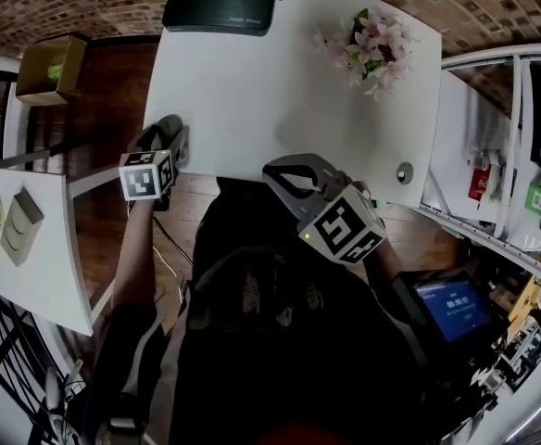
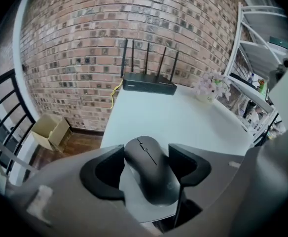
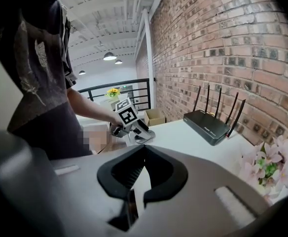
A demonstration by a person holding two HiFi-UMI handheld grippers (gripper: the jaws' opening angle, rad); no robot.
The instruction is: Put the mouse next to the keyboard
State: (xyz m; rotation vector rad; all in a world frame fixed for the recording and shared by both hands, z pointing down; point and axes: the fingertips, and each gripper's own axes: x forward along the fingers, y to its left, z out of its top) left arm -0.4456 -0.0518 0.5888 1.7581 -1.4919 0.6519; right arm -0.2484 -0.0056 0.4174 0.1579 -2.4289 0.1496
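One mouse [image 2: 151,174] between left tool's [image 2: 146,161] jaws

Black mouse [image 2: 149,169], nose pointing away, gripped between left tool [image 2: 146,163] jaws.

Loft-style office: brick wall [image 2: 85,43], router [image 1: 220,3], white desk [image 1: 252,100].

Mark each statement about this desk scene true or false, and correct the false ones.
1. The left gripper has the mouse between its fingers. True.
2. The right gripper holds the flowers. False: it is shut on nothing; the flowers stand on the table, at its far right.
3. The router sits at the table's far edge. True.
4. The mouse is white. False: it is black.
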